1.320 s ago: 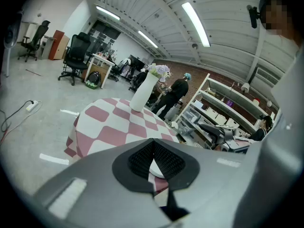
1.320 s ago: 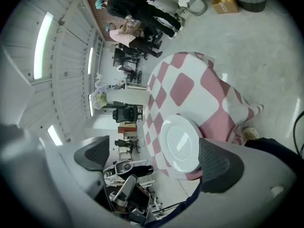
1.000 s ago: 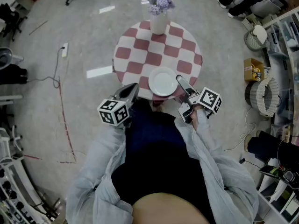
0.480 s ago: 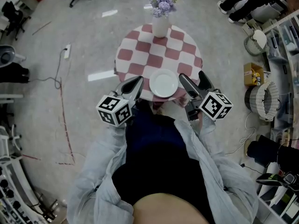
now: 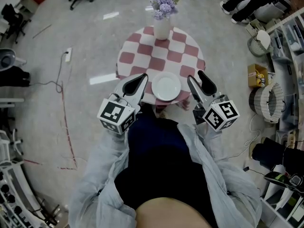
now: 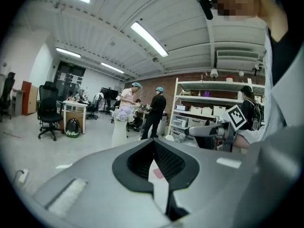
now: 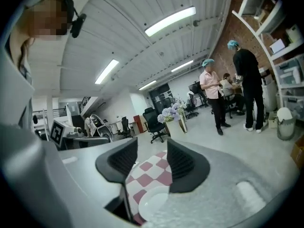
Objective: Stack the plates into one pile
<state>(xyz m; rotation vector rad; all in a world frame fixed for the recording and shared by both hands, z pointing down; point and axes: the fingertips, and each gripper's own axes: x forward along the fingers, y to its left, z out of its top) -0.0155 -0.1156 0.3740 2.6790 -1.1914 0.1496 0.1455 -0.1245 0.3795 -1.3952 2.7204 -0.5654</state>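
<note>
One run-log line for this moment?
white plate on table | left gripper shut, empty | right gripper open, jaws just closing, nothing between

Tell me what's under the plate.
The plate sits on the checked cloth, at its near edge. Whether other plates lie beneath it is hidden from above.

Loose pale grey jacket [image 5: 102, 170], open down the front and creased all along both long sleeves [image 5: 216, 167], cuffs bunched and baggy. Underneath, a plain dark navy top [image 5: 159, 158], no print or logo to be seen. Up at the head, a small black camera mount [image 7: 76, 18] on a thin dark arm.
</note>
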